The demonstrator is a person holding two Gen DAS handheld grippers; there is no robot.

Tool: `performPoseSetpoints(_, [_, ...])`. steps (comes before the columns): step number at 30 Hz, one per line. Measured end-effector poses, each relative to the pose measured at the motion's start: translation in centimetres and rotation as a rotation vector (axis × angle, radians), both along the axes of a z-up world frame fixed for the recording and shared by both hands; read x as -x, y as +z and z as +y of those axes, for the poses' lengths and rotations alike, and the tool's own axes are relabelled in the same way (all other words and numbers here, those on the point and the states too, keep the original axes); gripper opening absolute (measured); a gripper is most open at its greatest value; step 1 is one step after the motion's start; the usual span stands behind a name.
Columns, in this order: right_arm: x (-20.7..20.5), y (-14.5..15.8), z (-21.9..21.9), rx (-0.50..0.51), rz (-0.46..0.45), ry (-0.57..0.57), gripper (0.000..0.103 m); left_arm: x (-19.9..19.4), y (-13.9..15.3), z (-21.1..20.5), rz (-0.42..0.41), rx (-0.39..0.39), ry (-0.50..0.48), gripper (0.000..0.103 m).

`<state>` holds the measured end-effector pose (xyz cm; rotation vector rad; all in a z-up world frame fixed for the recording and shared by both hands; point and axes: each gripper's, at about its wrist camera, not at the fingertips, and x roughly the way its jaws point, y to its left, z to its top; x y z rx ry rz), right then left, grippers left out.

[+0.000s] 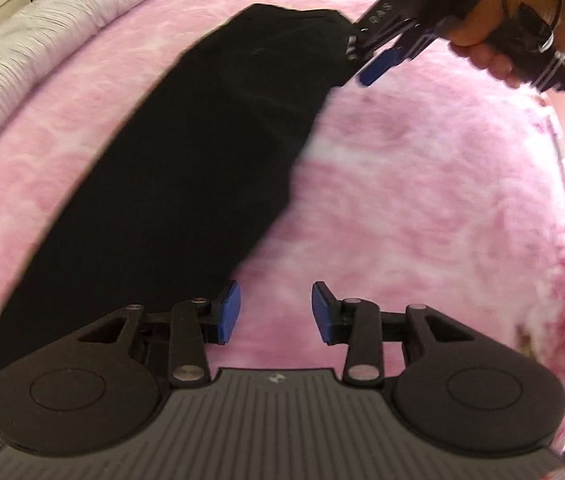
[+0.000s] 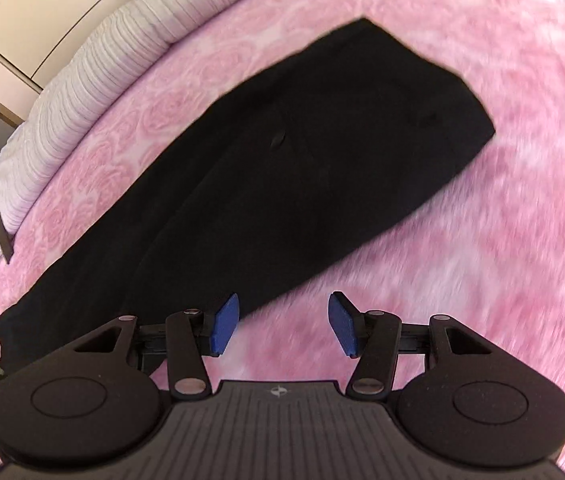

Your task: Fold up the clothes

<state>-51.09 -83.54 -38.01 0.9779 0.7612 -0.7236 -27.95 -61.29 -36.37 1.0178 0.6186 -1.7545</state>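
Our left fingers point(image 1: 274, 312) stand spread and empty over the pink blanket point(image 1: 422, 220), the black trousers point(image 1: 186, 184) running from seven to one o'clock; the right gripper point(image 1: 378, 62) hovers at their far end. In the right wrist view, our right fingers point(image 2: 284, 322) stand apart, holding nothing. We reckon a one-layer pinch would skew the fold.

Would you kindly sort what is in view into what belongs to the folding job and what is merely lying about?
Belongs to the job:
- black garment, laid out long
- left tool, open, empty
- right tool, open, empty
- pink blanket, the folding surface

Just lying about:
- white ribbed bedding
- small dark flat object at its edge
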Motion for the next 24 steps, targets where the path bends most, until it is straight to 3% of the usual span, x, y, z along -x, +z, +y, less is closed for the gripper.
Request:
performPoseSetpoints(3, [-0.8,0.2,1.8,0.024,0.005,0.045,0.060,-1.8,-1.8,-0.9,0.134,0.017,0.126,0.055])
performPoseSetpoints(6, [-1.1,0.7,3.5,0.051,0.006,0.059,0.061,-4.0,-3.3,-2.0,0.264,0.037,0.259,0.056])
performPoseSetpoints(9, [-0.8,0.9,5.0,0.062,0.014,0.049,0.063,-5.1,-3.3,-2.7,0.351,0.100,0.325,0.056])
performPoseSetpoints(11, [-0.6,0.8,6.0,0.058,0.025,0.045,0.063,-5.3,-3.0,-3.3,0.446,0.110,0.319,0.054])
performPoseSetpoints(13, [-0.5,0.7,6.9,0.057,0.039,0.036,0.064,-4.9,-3.4,-4.1,0.548,0.042,0.222,0.052])
performPoseSetpoints(14, [-0.3,0.8,7.4,0.059,0.045,0.030,0.064,-4.2,-3.6,-4.4,0.567,0.004,0.158,0.046])
performPoseSetpoints(17, [-0.4,1.5,8.0,0.077,0.059,0.017,0.064,-2.6,-3.0,-3.4,0.456,0.002,0.027,0.039])
performPoseSetpoints(21, [-1.5,2.8,8.8,0.120,0.065,0.031,0.068,-3.4,-1.3,-0.9,0.139,0.115,0.038,0.042])
performPoseSetpoints(24, [-3.8,3.0,10.2,0.160,0.102,0.094,0.071,-4.6,-1.0,0.9,-0.101,0.198,-0.033,0.042])
